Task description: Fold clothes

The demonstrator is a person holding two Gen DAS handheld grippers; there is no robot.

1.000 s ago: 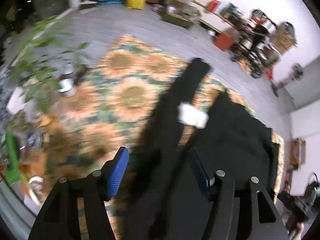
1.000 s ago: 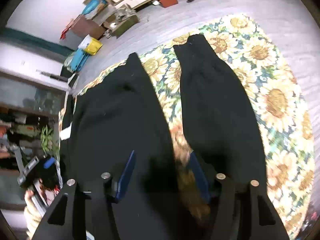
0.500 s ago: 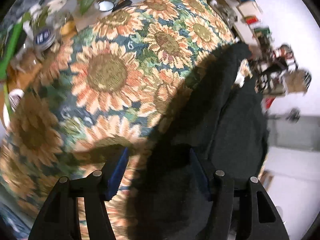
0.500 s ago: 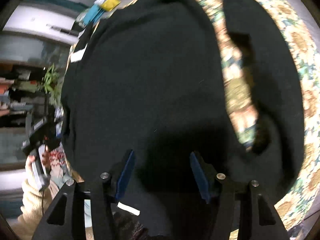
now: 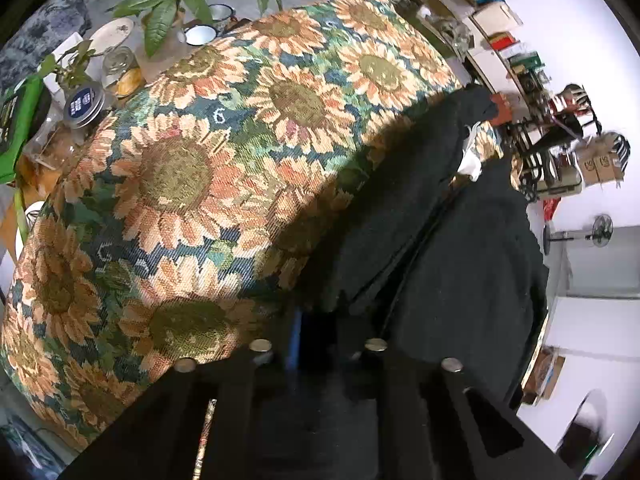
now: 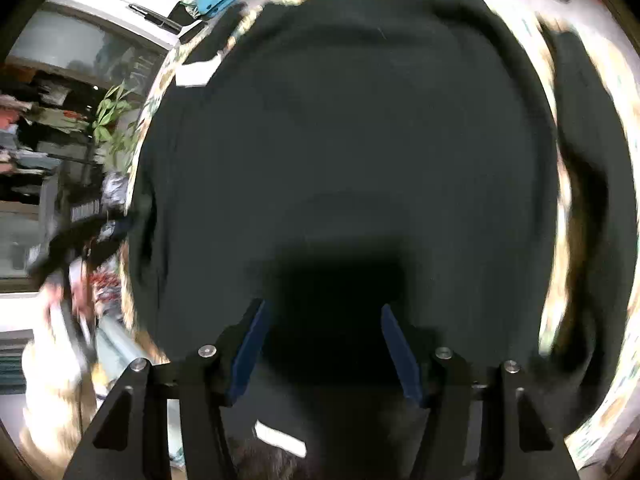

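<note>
Left wrist: fingers (image 5: 296, 332) steeply downward, pinching garment (image 5: 460, 248)

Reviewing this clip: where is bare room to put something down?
The sunflower cloth is bare between the black garment and the jars, mugs and plant along its far edge. That edge is crowded. In the right wrist view the garment covers nearly everything.
</note>
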